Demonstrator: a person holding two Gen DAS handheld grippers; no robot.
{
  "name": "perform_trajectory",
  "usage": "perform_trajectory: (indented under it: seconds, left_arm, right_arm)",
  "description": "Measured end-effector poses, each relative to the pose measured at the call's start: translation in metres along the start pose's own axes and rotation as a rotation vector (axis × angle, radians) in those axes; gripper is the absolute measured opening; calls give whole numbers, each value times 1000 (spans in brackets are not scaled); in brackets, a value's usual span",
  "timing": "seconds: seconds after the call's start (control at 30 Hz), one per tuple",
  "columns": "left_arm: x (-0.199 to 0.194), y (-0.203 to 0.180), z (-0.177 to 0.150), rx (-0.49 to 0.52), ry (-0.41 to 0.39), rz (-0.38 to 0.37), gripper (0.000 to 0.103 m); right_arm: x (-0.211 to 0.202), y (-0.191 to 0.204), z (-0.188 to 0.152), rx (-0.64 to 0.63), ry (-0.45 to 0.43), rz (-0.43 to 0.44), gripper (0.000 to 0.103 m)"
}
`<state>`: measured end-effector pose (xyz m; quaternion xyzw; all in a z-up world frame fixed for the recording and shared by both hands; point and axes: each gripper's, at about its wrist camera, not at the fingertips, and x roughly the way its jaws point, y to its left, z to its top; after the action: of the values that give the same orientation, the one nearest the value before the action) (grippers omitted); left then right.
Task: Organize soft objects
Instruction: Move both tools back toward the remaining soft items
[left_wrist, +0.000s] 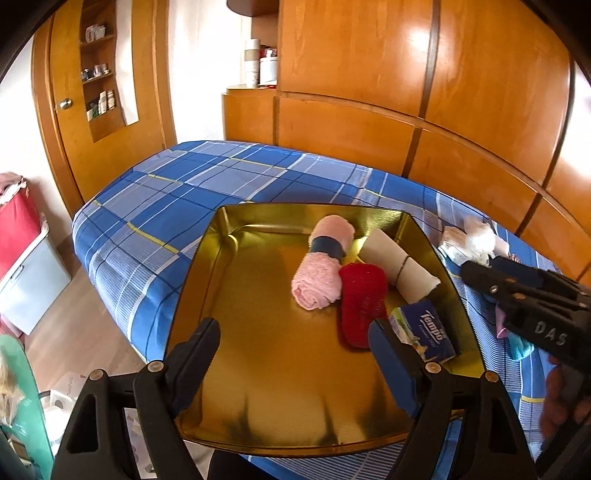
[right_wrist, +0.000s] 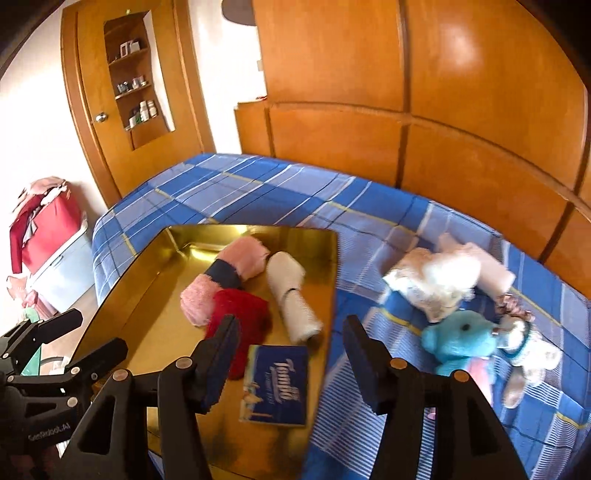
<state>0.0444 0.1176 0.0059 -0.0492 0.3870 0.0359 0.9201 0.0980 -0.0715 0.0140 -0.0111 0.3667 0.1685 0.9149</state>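
A gold tray (left_wrist: 258, 369) (right_wrist: 147, 325) lies on the bed. In it are a rolled pink towel (left_wrist: 325, 266) (right_wrist: 229, 273), a red sock (left_wrist: 360, 306) (right_wrist: 245, 314), a rolled white cloth (left_wrist: 399, 264) (right_wrist: 295, 295) and a blue Tempo tissue pack (left_wrist: 424, 334) (right_wrist: 277, 384). To the right of the tray lie a white plush toy (right_wrist: 439, 280) (left_wrist: 476, 240), a turquoise plush toy (right_wrist: 458, 339) and other small soft items. My left gripper (left_wrist: 295, 339) is open and empty over the tray's near part. My right gripper (right_wrist: 291, 339) is open and empty over the tray's right edge, above the tissue pack.
The bed has a blue plaid cover (left_wrist: 177, 199) (right_wrist: 266, 192). A wooden headboard and wardrobe wall (left_wrist: 443, 110) stand behind it. A wooden door (left_wrist: 74, 122) is at the left. A red and grey box (right_wrist: 55, 243) stands on the floor at the left.
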Motion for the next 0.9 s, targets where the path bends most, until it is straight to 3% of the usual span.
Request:
perform_trajectory:
  seconds: [0.37,0.9]
  left_arm:
    - [-3,-33,2,80,0,-40,83]
    - [-6,-124,8,269,8,-160,83]
  right_arm:
    - [-37,-59,-11,59,-43,-106,58]
    - [-82,-205,-62,252,-42,-363,58]
